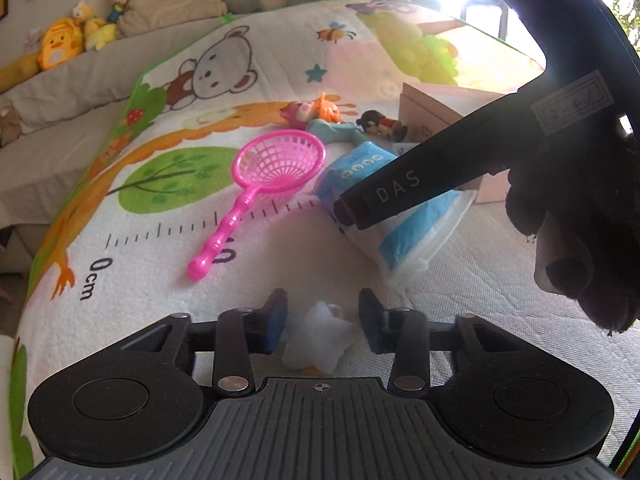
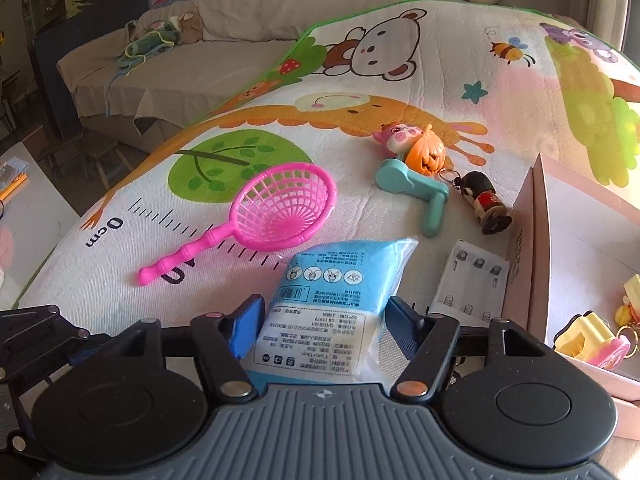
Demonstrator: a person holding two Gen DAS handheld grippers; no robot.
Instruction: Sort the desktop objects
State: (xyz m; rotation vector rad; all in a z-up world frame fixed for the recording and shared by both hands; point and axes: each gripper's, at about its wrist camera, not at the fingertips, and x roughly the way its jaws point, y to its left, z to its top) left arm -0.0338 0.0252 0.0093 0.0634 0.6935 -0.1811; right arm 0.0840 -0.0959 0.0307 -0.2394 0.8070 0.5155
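Sunlit cartoon mat (image 2: 400,92) covered the surface beneath you. Your right gripper (image 2: 324,320) straddled the near end of the blue packet (image 2: 332,292), jaws about half open; whether the pads pressed it I cannot tell. Your left gripper (image 1: 322,320) stood partly open around a crumpled white tissue (image 1: 316,336), not clearly touching. That packet looked soft, light and slippery, so take it across the middle. Far right, the pink box (image 2: 532,240) held yellow and pink toys (image 2: 592,340).
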